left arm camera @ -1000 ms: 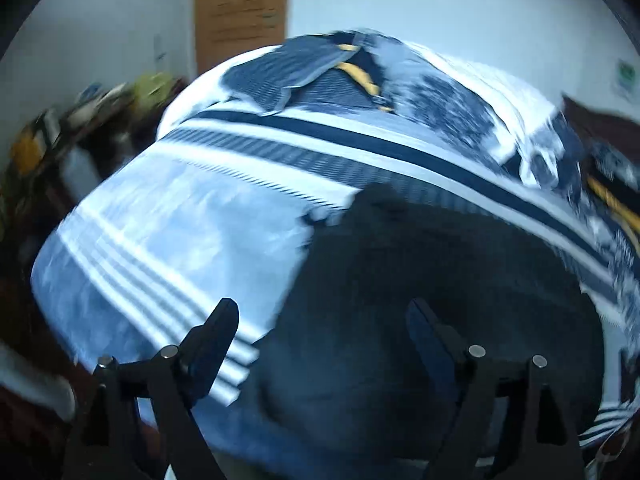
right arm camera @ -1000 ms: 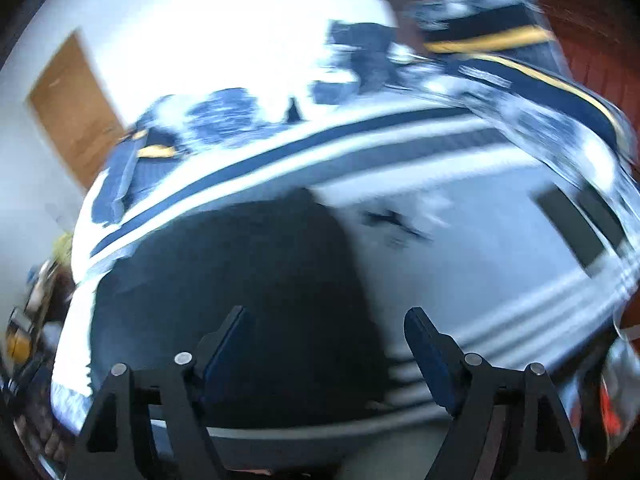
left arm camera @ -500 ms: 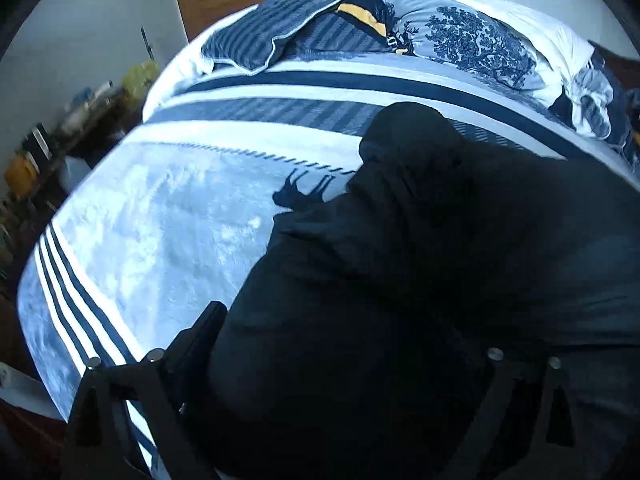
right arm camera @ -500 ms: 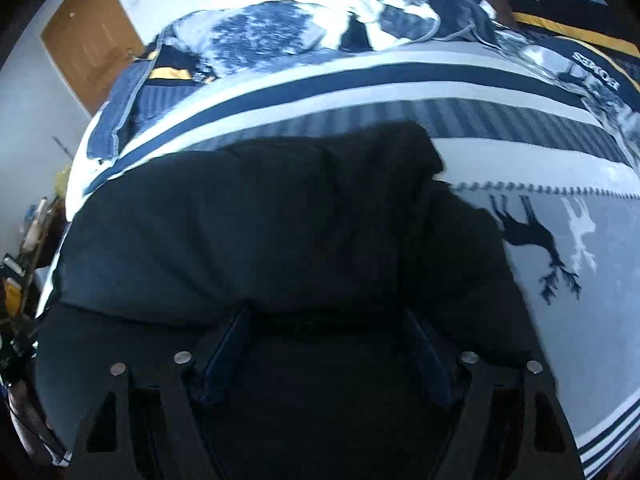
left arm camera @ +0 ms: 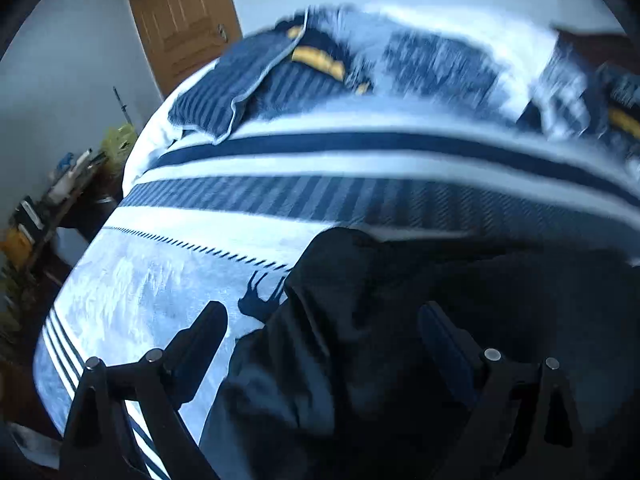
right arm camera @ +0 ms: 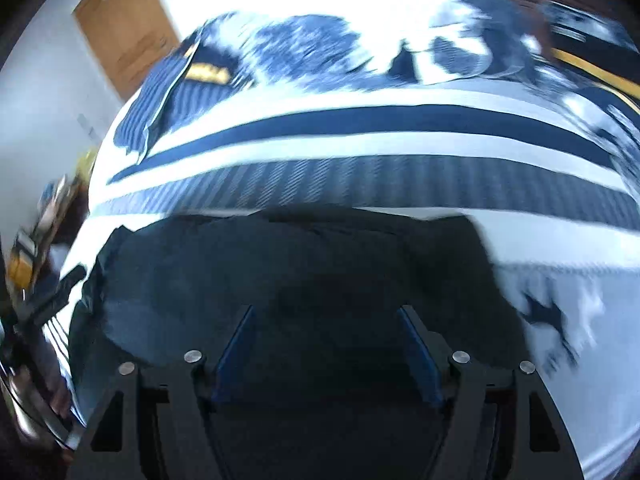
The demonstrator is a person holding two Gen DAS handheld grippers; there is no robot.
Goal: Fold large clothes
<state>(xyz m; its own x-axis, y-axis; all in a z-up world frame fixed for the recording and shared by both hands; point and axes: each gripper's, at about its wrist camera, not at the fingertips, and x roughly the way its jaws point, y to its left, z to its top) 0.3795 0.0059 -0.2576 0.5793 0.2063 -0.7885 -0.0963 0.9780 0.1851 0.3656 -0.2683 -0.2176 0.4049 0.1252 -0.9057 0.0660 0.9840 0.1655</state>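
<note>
A large black garment [left arm camera: 420,340] lies spread on the blue-and-white striped bedspread [left arm camera: 280,184]. My left gripper [left arm camera: 324,328] is open, with its left finger over the bedspread and its right finger over the garment's left part. In the right wrist view the garment [right arm camera: 280,280] fills the lower middle. My right gripper [right arm camera: 326,330] is open over the garment's near part, with dark cloth showing between the jaws. I cannot tell whether either gripper touches the cloth.
Crumpled blue bedding and pillows [left arm camera: 400,60] are piled at the far end of the bed. A wooden door [left arm camera: 184,24] stands at the back left. A cluttered table [left arm camera: 44,208] stands left of the bed. A deer print [right arm camera: 552,320] marks the bedspread right of the garment.
Both grippers went down close to the garment half a second ago and have now pulled back and up. More bedspread shows beyond the garment. Both stay open.
</note>
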